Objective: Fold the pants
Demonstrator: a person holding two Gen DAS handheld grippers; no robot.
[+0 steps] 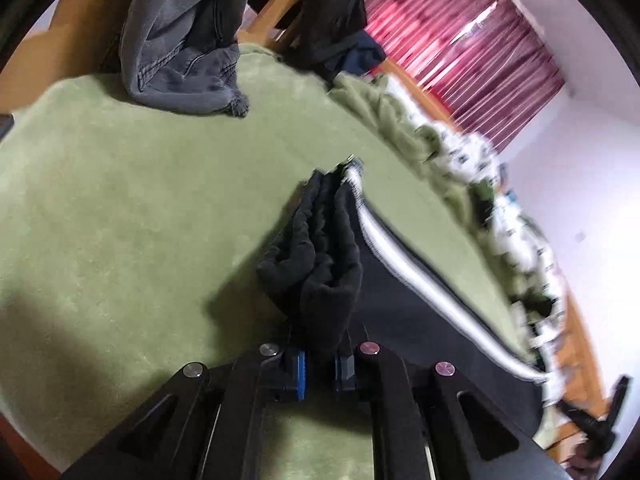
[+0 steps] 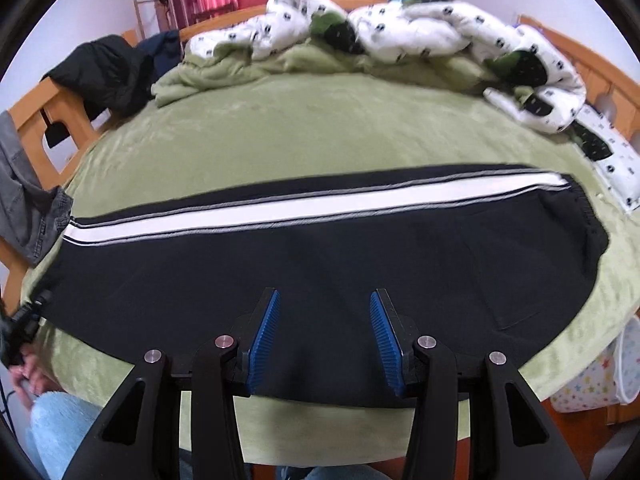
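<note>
Black pants (image 2: 320,264) with a white side stripe (image 2: 280,212) lie flat, folded lengthwise, across the green blanket (image 2: 320,120). The waistband is at the right, the cuffs at the left. My left gripper (image 1: 320,364) is shut on the bunched black cuff end (image 1: 316,260) and holds it slightly above the blanket. It also shows at the left edge of the right wrist view (image 2: 32,312). My right gripper (image 2: 324,336) is open and empty, over the near edge of the pants at their middle.
Grey jeans (image 1: 180,40) and a dark garment (image 1: 332,12) hang over the wooden bed frame (image 2: 36,116). A crumpled white printed duvet (image 2: 400,28) lies along the far side. A patterned bin (image 2: 608,372) stands at the lower right.
</note>
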